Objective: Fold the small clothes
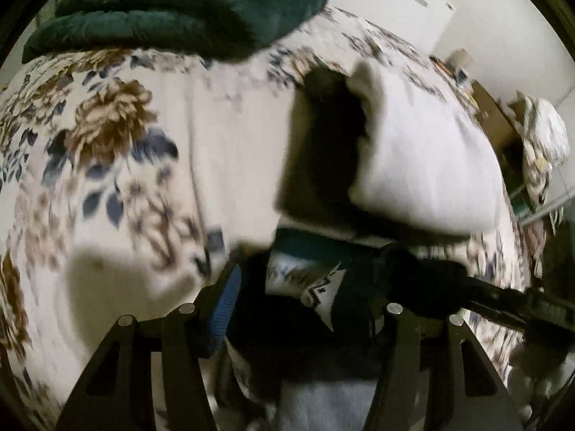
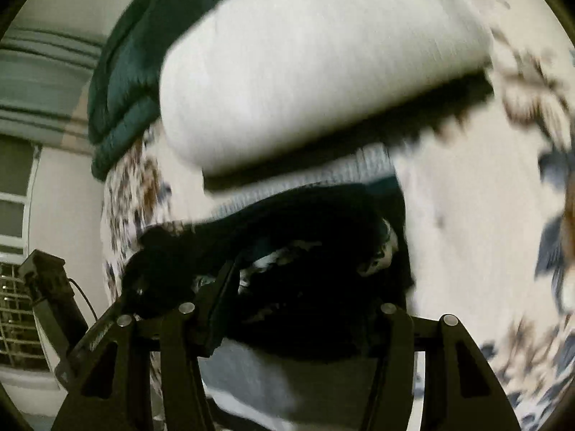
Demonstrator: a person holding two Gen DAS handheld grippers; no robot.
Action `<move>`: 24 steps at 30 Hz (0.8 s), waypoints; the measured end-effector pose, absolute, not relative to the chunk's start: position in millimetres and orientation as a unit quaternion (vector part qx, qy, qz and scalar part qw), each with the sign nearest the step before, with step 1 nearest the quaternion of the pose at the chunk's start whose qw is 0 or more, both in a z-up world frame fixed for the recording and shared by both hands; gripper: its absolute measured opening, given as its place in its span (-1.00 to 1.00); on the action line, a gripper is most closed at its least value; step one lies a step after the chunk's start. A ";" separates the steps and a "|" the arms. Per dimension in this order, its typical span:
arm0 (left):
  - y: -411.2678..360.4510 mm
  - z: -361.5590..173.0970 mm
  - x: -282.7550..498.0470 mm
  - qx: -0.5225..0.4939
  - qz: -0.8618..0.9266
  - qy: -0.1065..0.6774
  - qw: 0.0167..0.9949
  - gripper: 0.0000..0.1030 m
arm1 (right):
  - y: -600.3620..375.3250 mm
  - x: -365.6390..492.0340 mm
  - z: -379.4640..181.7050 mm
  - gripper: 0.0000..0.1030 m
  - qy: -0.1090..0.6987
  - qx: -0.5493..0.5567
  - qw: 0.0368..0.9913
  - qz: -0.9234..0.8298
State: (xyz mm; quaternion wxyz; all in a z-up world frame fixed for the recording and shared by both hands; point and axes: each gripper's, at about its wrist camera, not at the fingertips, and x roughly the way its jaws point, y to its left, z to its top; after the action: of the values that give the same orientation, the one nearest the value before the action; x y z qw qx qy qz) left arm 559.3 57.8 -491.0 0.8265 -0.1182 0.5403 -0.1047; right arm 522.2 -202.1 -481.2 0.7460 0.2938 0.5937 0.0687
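Note:
A dark garment with a teal and white pattern (image 1: 345,280) (image 2: 305,222) lies bunched on the floral bedsheet (image 1: 107,143) (image 2: 467,215). My left gripper (image 1: 305,280) stands over it with its jaws apart; the blue pad (image 1: 222,305) shows bare and the cloth sits between the fingers. My right gripper (image 2: 312,280) is also apart over the same dark cloth, which hides its right finger. Just beyond lies a white folded garment (image 1: 424,165) (image 2: 305,72), with a grey ribbed cloth (image 2: 323,176) under its near edge. Both views are blurred.
A dark green blanket (image 1: 179,10) (image 2: 122,72) is piled at the far side of the bed. Cardboard boxes (image 1: 496,115) and a white bundle (image 1: 546,133) stand beyond the bed's right edge. A window and a metal grille (image 2: 14,305) are at the left.

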 end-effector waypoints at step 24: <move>91.1 -587.2 345.7 -0.434 -0.113 0.572 0.686 0.35 | -270.7 473.7 -528.2 0.65 0.668 0.325 0.664 0.085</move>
State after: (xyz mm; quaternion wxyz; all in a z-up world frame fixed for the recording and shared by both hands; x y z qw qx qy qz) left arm 345.7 91.1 -587.2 0.6865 -0.4344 0.5721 -0.1129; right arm 473.7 -270.7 -528.2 0.6639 0.3249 0.6682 0.0846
